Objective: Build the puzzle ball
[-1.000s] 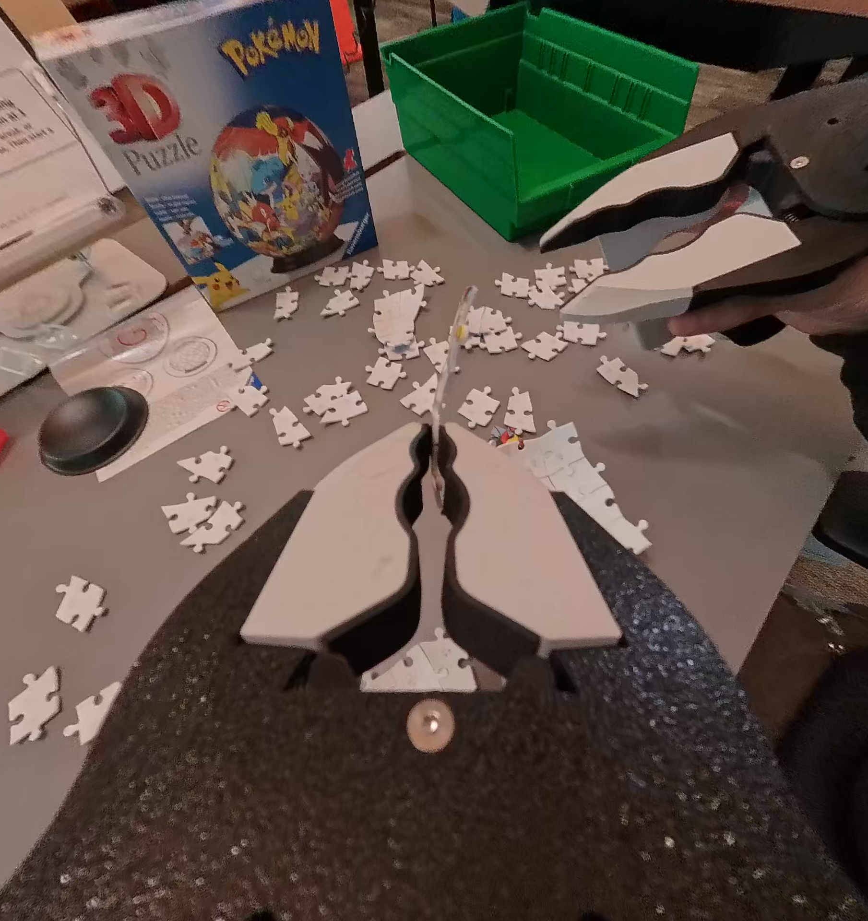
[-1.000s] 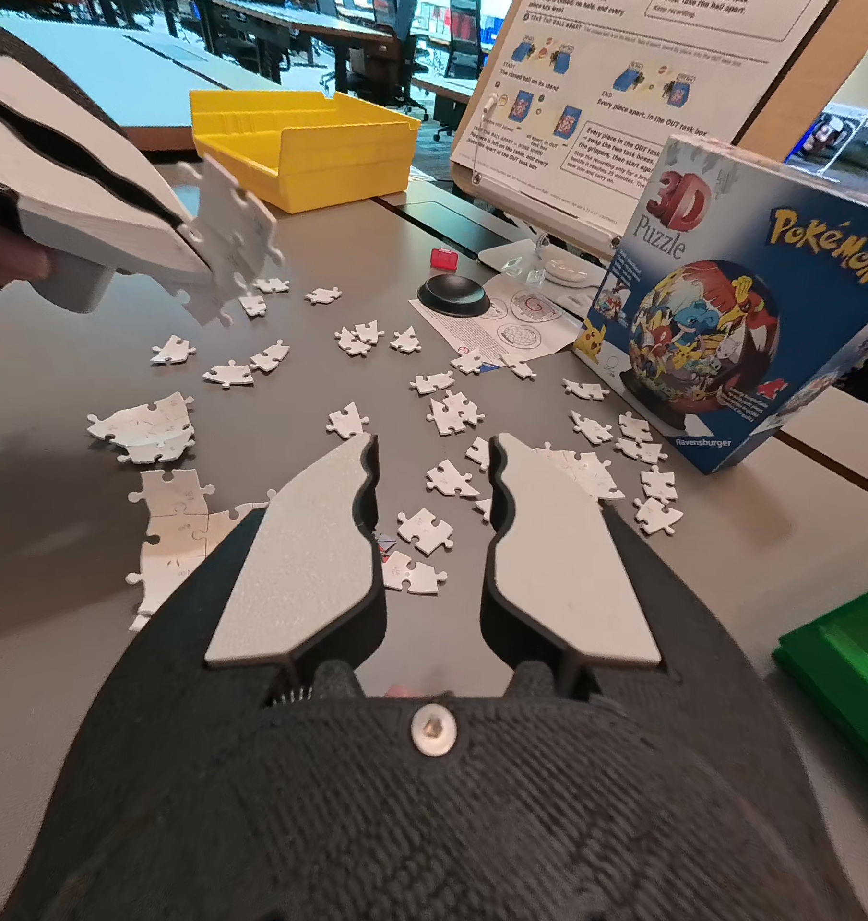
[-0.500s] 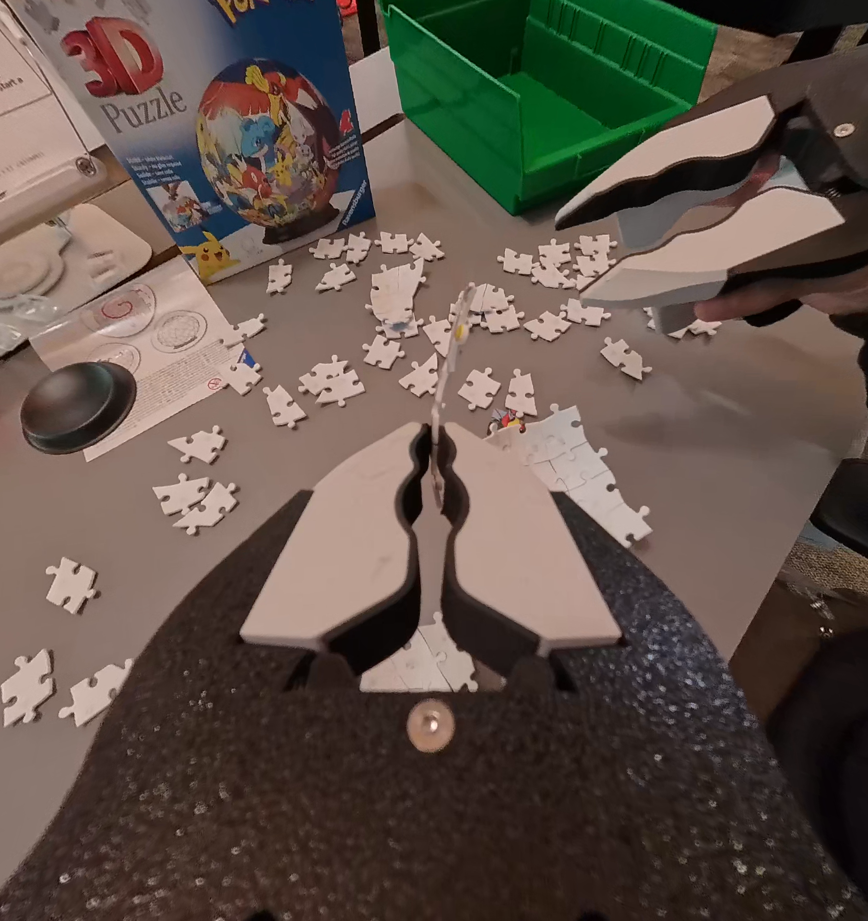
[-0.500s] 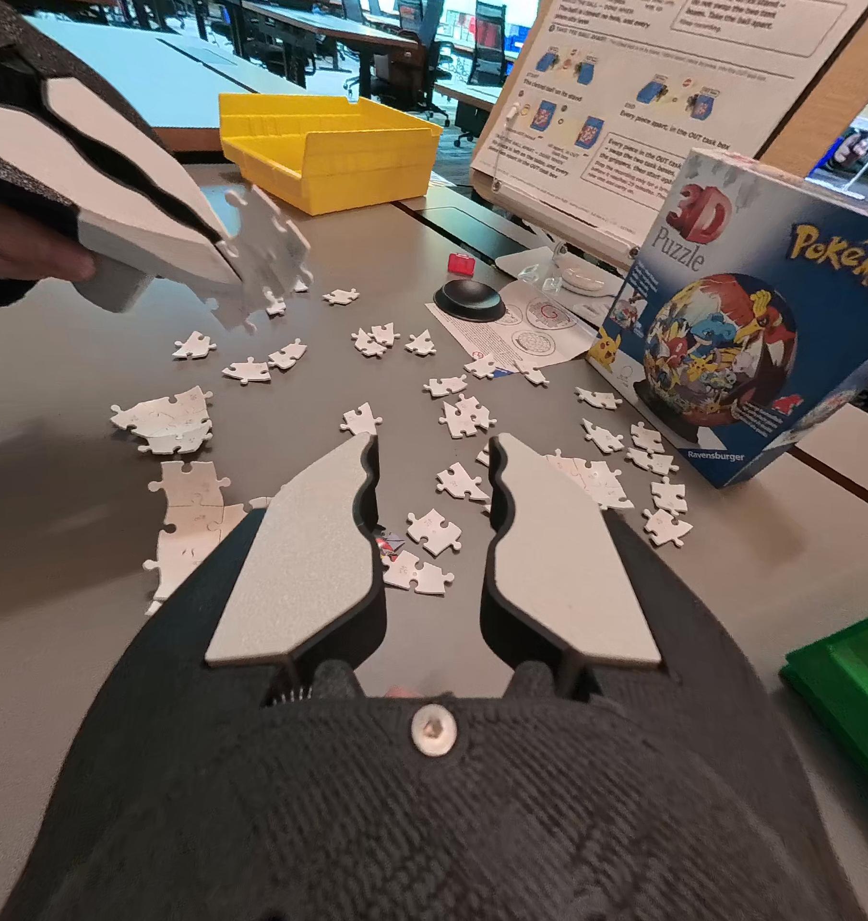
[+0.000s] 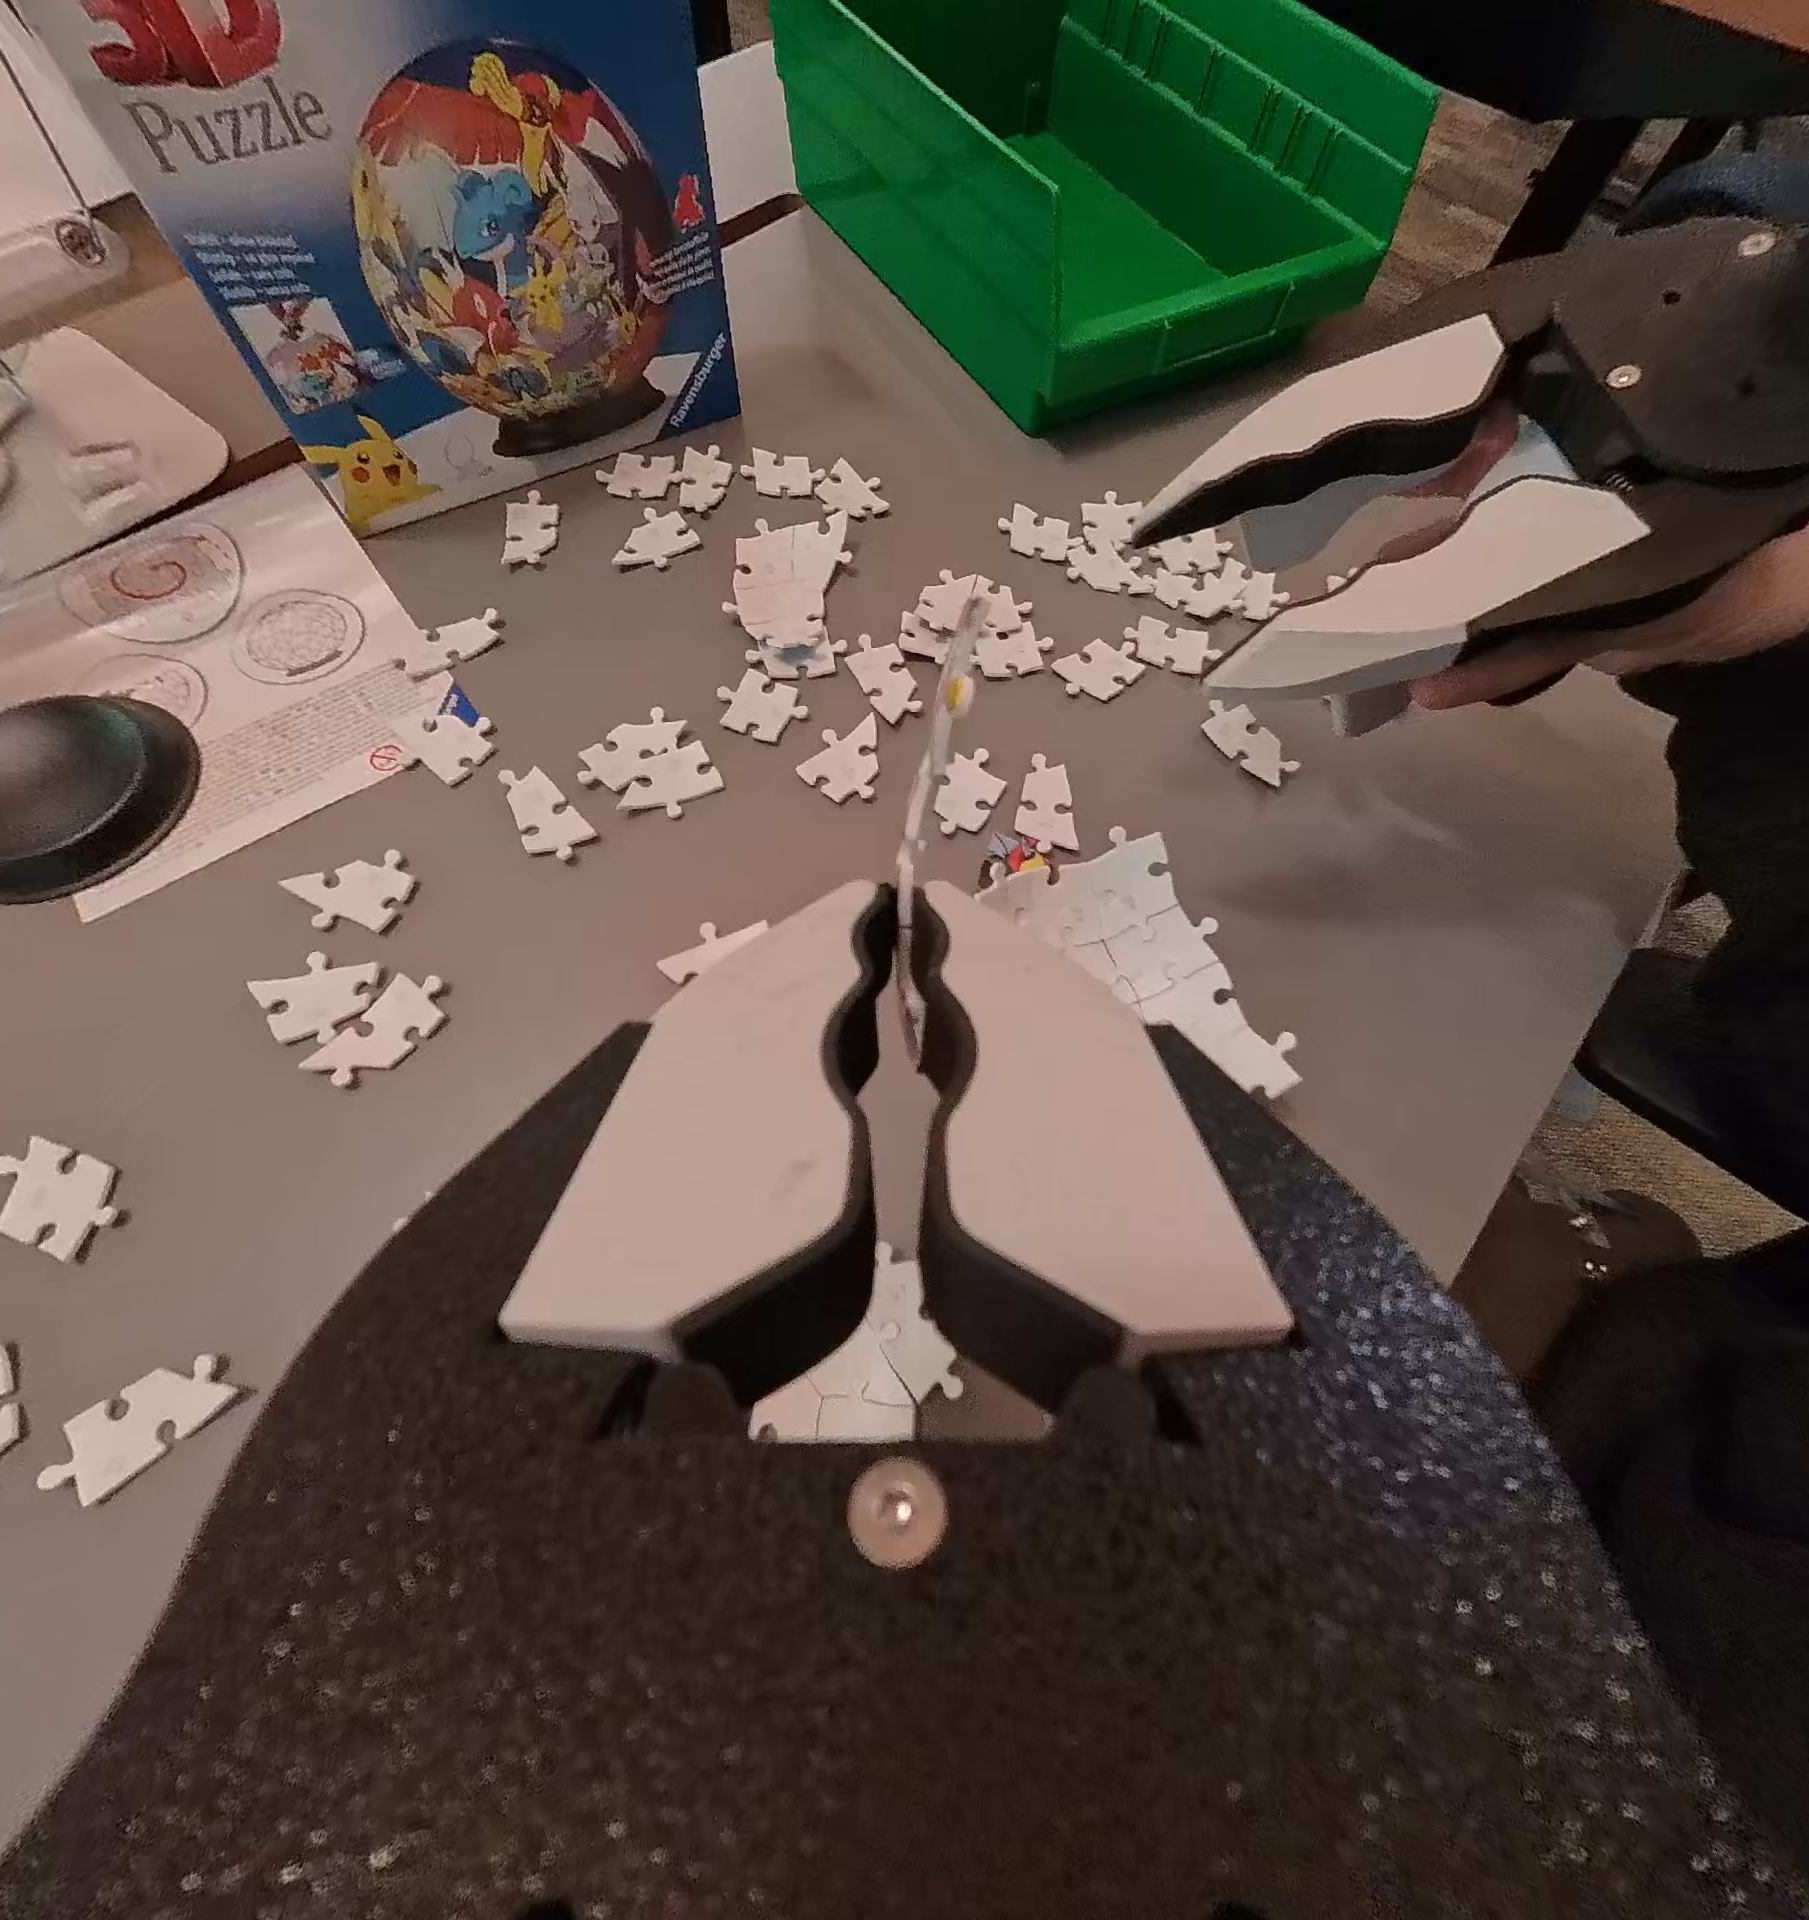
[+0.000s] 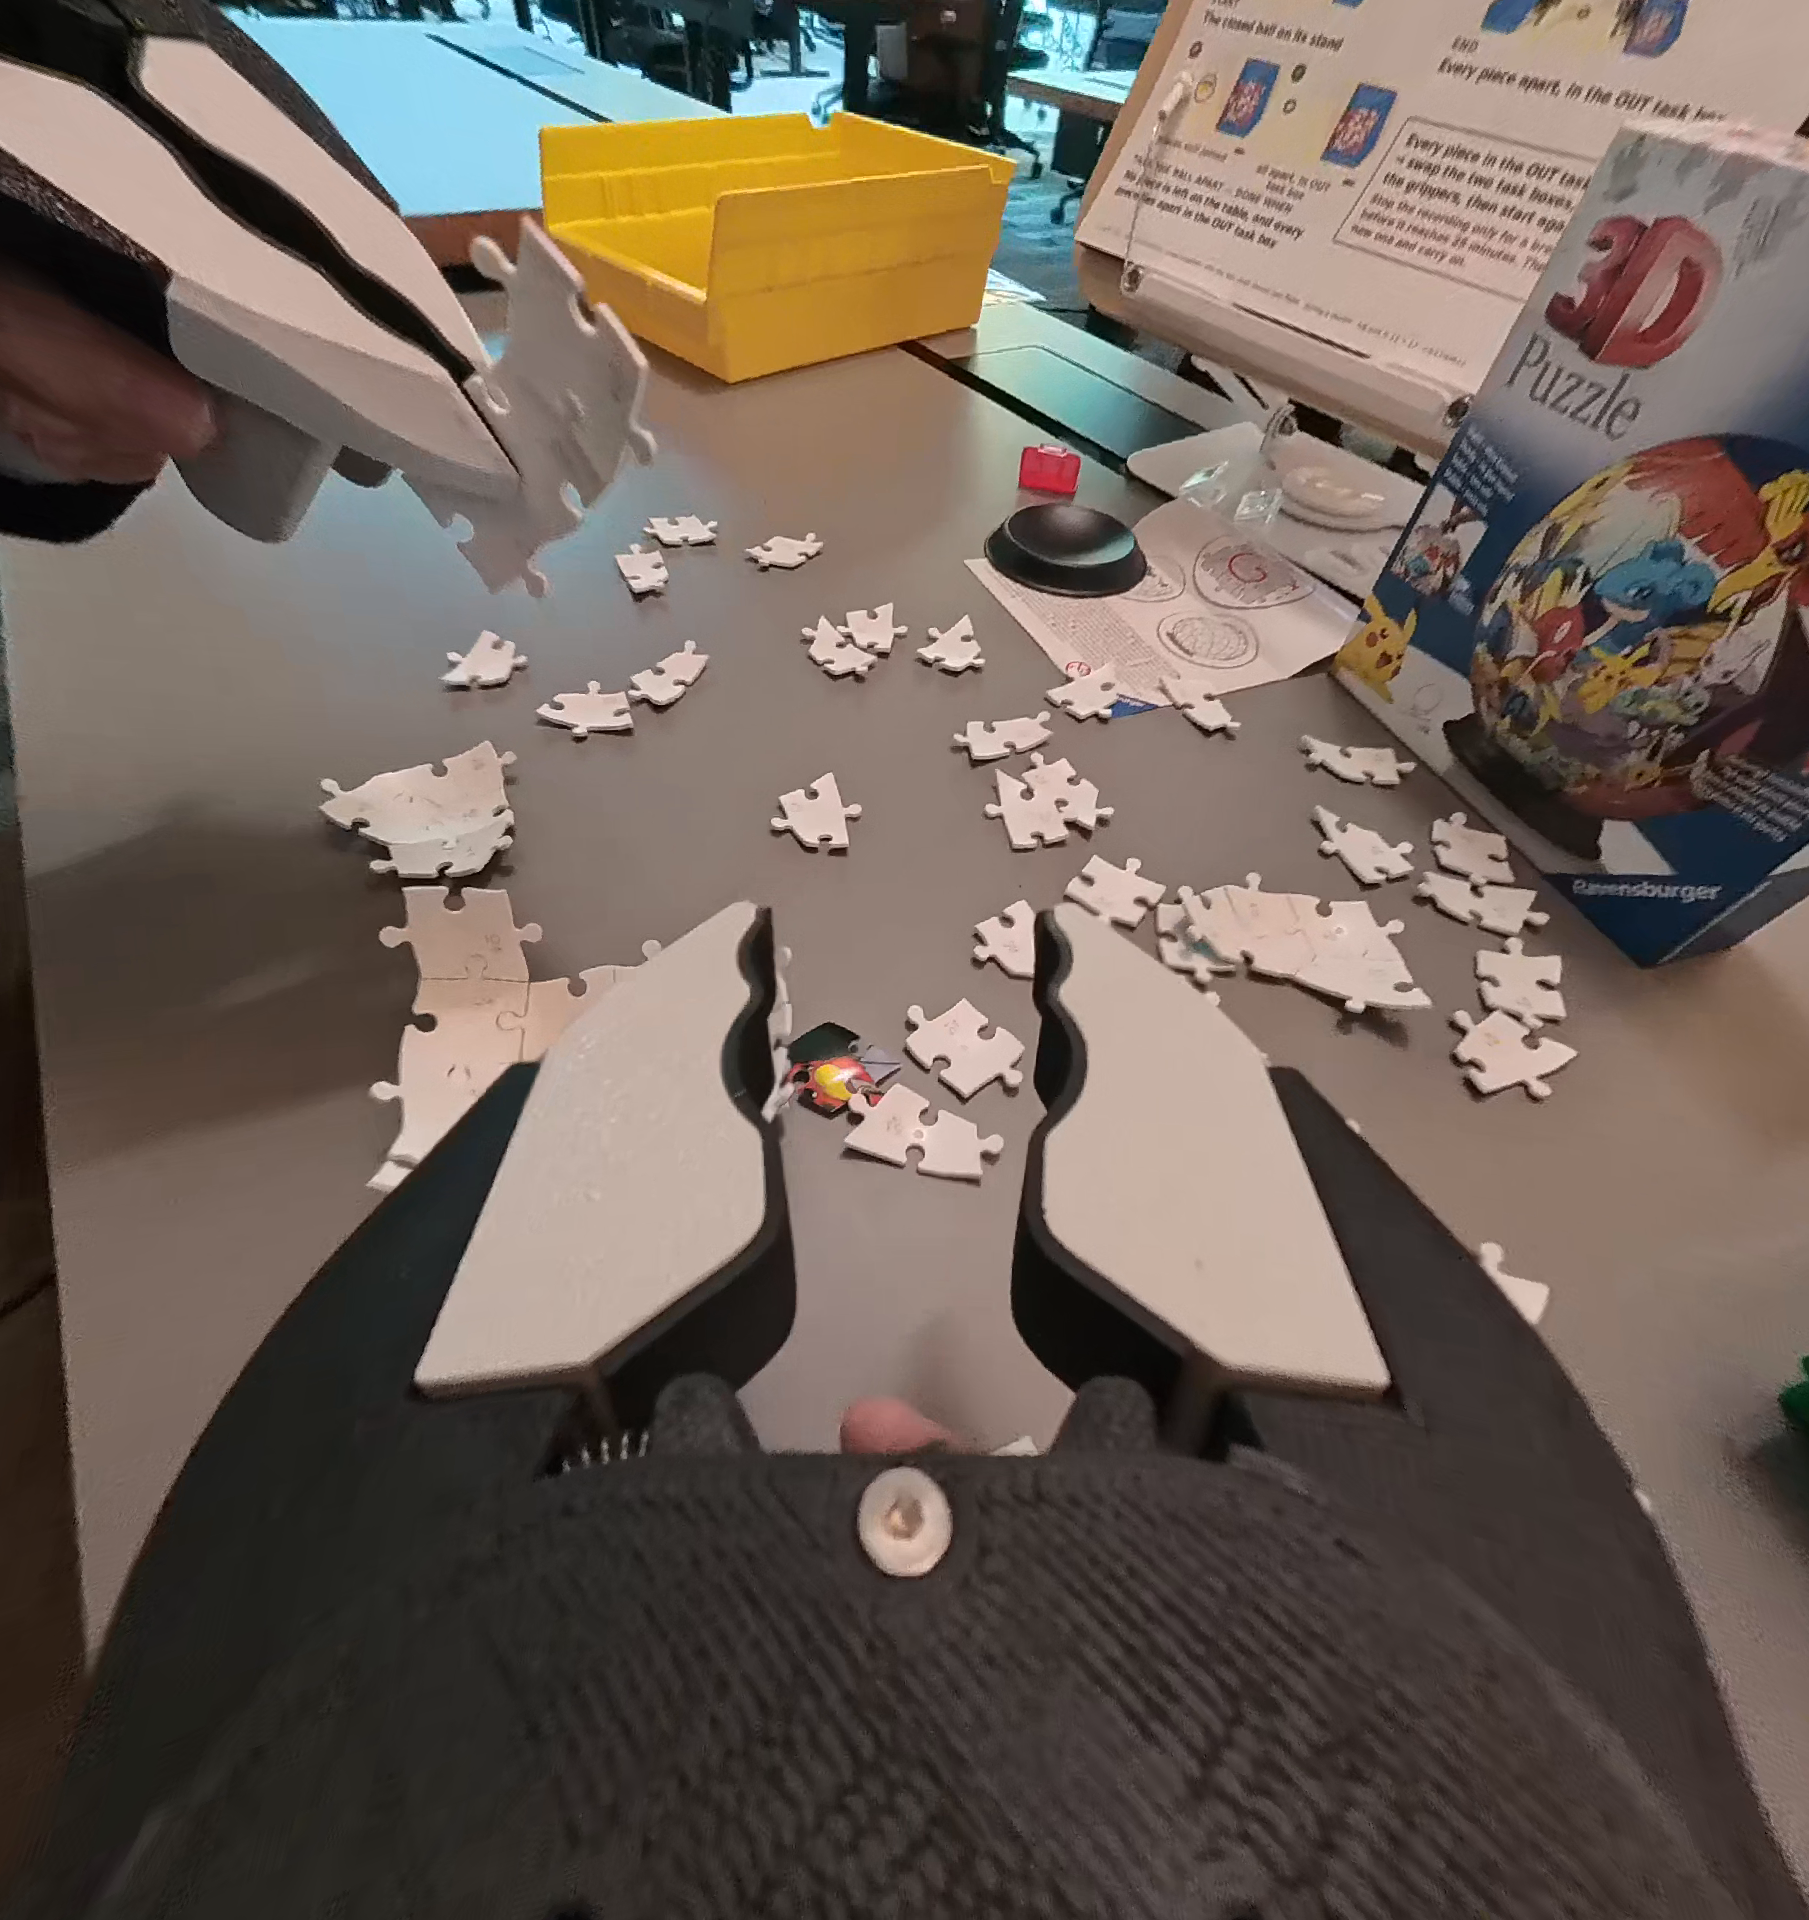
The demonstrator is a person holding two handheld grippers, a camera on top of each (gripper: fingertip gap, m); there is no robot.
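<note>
Left claw (image 5: 905,914): clamped on joined puzzle section (image 5: 936,727), seen edge-on, printed face hidden.
Right claw (image 6: 905,935): parted, empty.
Change: puzzle box (image 5: 443,239) nearer, top cropped.

I see white puzzle pieces (image 6: 815,816) on my grey worktop (image 6: 204,727), a green bin (image 5: 1087,187), a yellow bin (image 6: 775,229).

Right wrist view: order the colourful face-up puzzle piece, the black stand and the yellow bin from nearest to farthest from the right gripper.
From the right gripper, in the right wrist view:
1. Colourful face-up piece, on the table between its open jaws.
2. Black stand, farther ahead, slightly right, on the paper sheet's edge.
3. Yellow bin, farthest, at the table's far edge.
</note>
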